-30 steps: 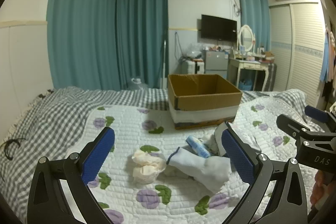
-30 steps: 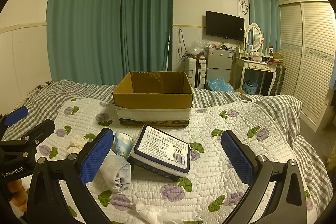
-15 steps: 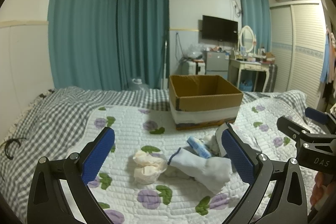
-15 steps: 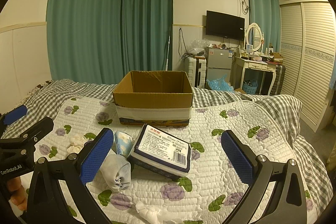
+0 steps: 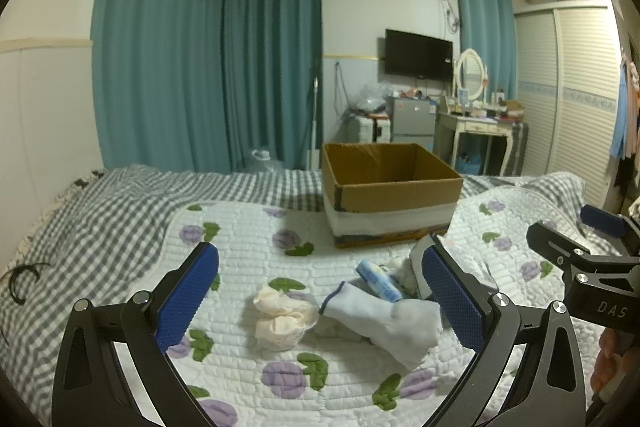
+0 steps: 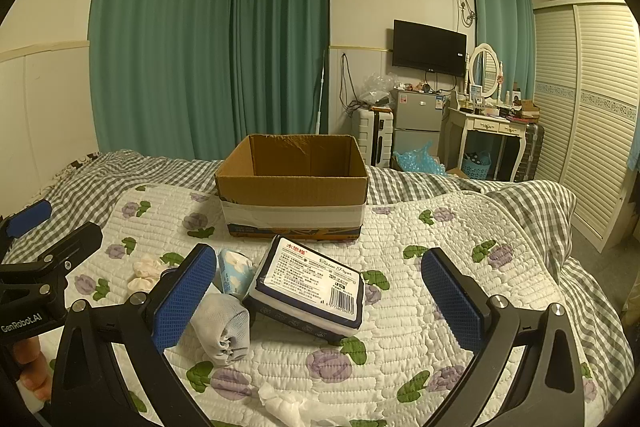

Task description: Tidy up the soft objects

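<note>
Bedroom with teal curtains; the work surface is a bed (image 6: 460, 267) under a floral quilt. A cardboard box (image 6: 294, 199) stands open at the quilt's far edge, nothing visible inside from here, so I judge sorting not yet begun.

Items remaining, all mid-quilt, in front of the box:
- tissue pack (image 6: 310, 283), tilted, long axis running from the box toward the near right;
- grey-white sock (image 5: 384, 319), long axis left to right, cuff to the left;
- cream sock bundle (image 5: 282, 317), just left of it;
- small blue tissue packet (image 5: 378, 281), pointing toward the box.

My left gripper (image 5: 320, 297) hangs spread wide, empty, above the socks. My right gripper (image 6: 320, 297) likewise gapes empty, above the tissue pack.
</note>
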`<act>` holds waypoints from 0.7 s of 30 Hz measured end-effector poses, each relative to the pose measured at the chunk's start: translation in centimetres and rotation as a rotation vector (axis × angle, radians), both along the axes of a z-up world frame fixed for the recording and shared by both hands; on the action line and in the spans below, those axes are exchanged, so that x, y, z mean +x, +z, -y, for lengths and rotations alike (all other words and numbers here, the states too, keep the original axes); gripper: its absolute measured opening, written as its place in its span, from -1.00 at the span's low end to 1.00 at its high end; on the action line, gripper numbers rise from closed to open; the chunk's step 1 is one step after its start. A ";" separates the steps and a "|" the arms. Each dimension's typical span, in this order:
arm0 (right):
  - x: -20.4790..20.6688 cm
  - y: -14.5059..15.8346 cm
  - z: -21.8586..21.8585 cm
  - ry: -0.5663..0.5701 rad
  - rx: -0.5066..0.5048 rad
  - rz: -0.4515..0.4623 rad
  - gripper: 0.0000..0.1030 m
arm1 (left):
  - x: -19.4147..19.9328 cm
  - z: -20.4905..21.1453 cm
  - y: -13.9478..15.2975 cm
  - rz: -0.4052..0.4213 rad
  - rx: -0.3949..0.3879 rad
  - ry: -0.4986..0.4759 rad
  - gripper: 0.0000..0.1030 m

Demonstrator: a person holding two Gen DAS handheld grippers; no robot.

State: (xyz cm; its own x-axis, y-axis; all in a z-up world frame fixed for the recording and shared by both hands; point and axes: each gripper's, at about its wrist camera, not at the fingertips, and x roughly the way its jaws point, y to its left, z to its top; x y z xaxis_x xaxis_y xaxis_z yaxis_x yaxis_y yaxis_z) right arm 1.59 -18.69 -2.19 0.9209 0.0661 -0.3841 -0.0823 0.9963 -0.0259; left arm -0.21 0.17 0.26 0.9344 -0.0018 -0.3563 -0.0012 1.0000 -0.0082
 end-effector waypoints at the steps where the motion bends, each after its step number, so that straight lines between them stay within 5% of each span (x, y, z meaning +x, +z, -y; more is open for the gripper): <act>1: 0.0 0.0 0.0 0.000 0.000 0.000 1.00 | 0.0 0.0 0.0 0.000 0.000 0.000 1.00; 21: 0.0 -0.3 -0.1 0.002 -0.001 -0.004 1.00 | 0.0 0.0 0.1 0.001 -0.001 0.000 1.00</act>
State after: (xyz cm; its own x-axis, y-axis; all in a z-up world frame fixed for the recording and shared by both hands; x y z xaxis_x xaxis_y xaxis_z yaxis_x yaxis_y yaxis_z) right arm 1.63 -18.58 -2.48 0.9193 0.0676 -0.3877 -0.0847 0.9960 -0.0271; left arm -0.24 0.16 0.31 0.9347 -0.0017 -0.3554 -0.0016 1.0000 -0.0091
